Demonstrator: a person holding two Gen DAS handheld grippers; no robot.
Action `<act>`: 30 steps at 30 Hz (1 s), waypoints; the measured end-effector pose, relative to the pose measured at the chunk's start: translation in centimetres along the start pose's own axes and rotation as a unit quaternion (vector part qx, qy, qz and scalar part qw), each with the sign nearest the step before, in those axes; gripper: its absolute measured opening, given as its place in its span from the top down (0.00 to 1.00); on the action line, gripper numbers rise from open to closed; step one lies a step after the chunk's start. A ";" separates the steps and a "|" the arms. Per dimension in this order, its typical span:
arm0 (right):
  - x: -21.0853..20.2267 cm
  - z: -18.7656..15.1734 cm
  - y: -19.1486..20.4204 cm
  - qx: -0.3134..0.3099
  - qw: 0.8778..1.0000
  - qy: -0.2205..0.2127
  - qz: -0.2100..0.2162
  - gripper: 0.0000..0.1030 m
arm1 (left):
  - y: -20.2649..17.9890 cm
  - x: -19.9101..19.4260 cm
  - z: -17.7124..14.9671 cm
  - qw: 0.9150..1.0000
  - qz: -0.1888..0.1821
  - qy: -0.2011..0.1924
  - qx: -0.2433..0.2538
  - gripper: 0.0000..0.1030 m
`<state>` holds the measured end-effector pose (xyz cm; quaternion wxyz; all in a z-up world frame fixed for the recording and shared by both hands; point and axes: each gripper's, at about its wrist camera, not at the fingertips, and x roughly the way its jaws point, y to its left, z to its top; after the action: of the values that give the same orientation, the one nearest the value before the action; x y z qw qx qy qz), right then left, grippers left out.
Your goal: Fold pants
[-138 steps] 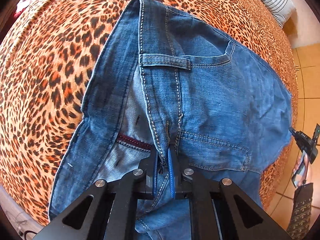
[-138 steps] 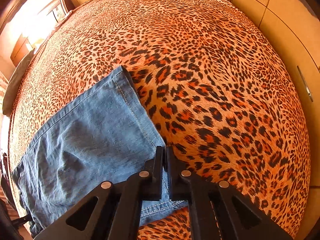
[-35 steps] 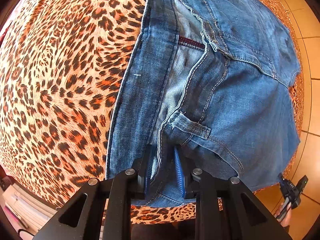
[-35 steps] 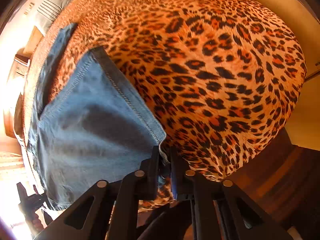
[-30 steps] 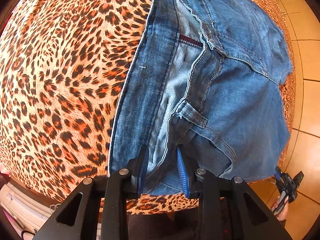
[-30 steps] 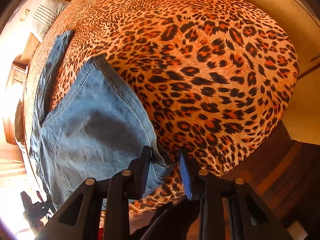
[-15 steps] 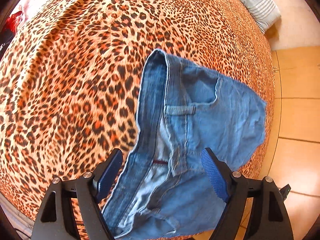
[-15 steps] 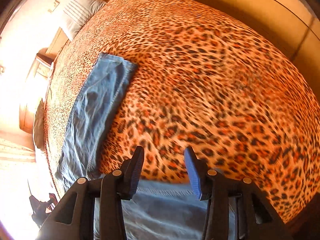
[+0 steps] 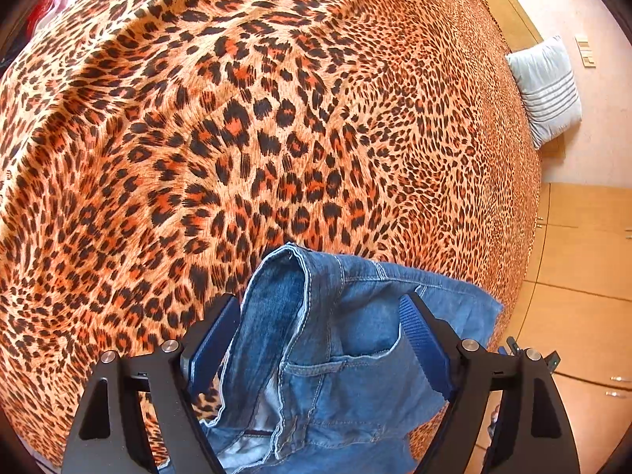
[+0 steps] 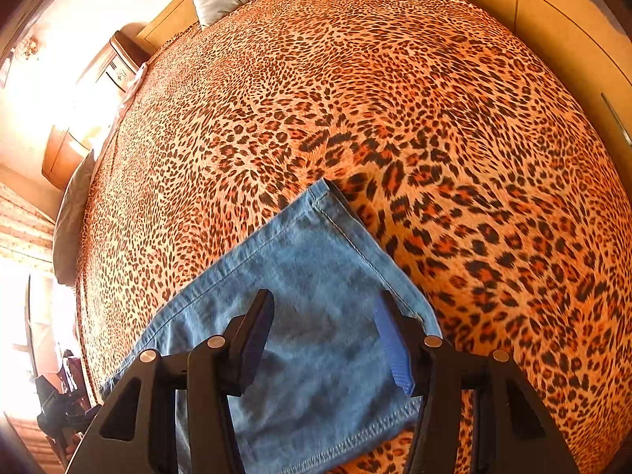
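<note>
Bed (image 9: 245, 126), leopard-print cover, fills both views. Wooden wardrobe doors (image 10: 568, 27) run along one side of the bed; tiled floor (image 9: 584, 316) on the other side in the left view. Nightstand (image 10: 118, 61) by the head of the bed, washed out by glare. Striped grey pillow (image 9: 547, 89) leans at the headboard; a second, darker pillow (image 10: 71, 217) lies at the bed's edge in the right view.

Jeans (image 9: 339, 355) lie flat on the cover near the bed's edge. Waistband end, with belt loop and pocket seam, sits under the left tongs (image 9: 320, 339); hem end (image 10: 328, 316) under the right tongs (image 10: 324, 335). Nothing lies on the denim, and no other object on the cover near it.

Left tongs: jaws wide apart, just been opening, denim below them but not pinched. Right tongs: jaws also parted, just been opening, pads clear of the cloth.

No readable writing or labels; a dark red strip inside the waistband is too small to read.
</note>
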<state>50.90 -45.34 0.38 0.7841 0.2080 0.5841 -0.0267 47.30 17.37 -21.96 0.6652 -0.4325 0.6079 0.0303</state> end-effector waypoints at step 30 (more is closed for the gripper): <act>7.9 5.9 3.1 -0.072 0.996 0.019 -0.048 0.85 | -4.7 7.0 0.9 0.992 0.048 0.025 0.113 0.78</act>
<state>59.61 -43.01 -4.66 0.7834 0.1236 0.6088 -0.0182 52.51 11.58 -25.41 0.6921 -0.3250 0.6443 -0.0177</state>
